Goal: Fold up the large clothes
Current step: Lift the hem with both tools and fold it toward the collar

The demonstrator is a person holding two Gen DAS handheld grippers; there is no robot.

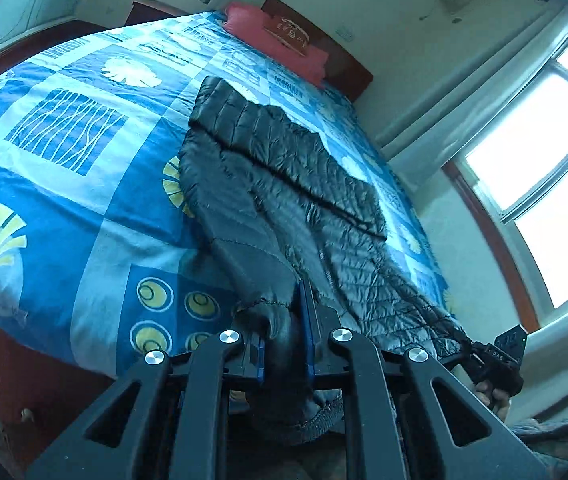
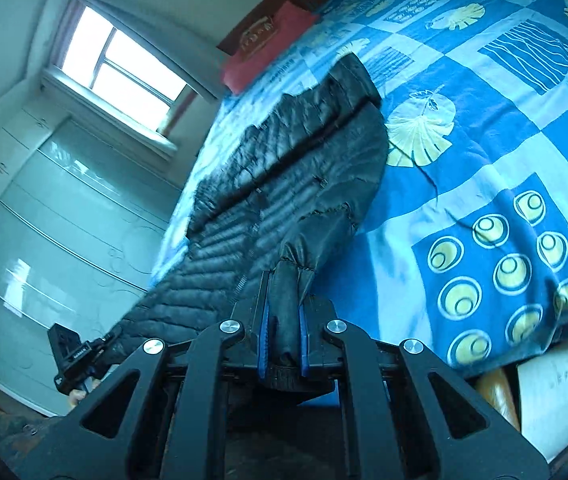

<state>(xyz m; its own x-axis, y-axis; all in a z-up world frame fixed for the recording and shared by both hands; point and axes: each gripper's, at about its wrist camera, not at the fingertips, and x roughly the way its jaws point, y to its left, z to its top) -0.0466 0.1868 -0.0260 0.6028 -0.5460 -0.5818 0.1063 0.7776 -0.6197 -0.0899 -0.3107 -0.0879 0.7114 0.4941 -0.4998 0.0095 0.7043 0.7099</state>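
Observation:
A black quilted down jacket [image 1: 284,184] lies stretched along the bed, seen also in the right wrist view [image 2: 284,176]. My left gripper [image 1: 284,332] is shut on a bunched end of the jacket at the bed's near edge. My right gripper [image 2: 284,320] is shut on another bunched end of the same jacket. Each gripper shows in the other's view: the right one [image 1: 496,360] at the lower right, the left one [image 2: 75,356] at the lower left, both holding the jacket's near edge.
The bed has a blue patterned cover [image 1: 83,152] and a red pillow [image 1: 279,36] at the headboard. A window [image 1: 544,160] is beside the bed. A glossy wardrobe [image 2: 43,220] stands on that side. Papers [image 2: 556,392] lie by the bed's foot.

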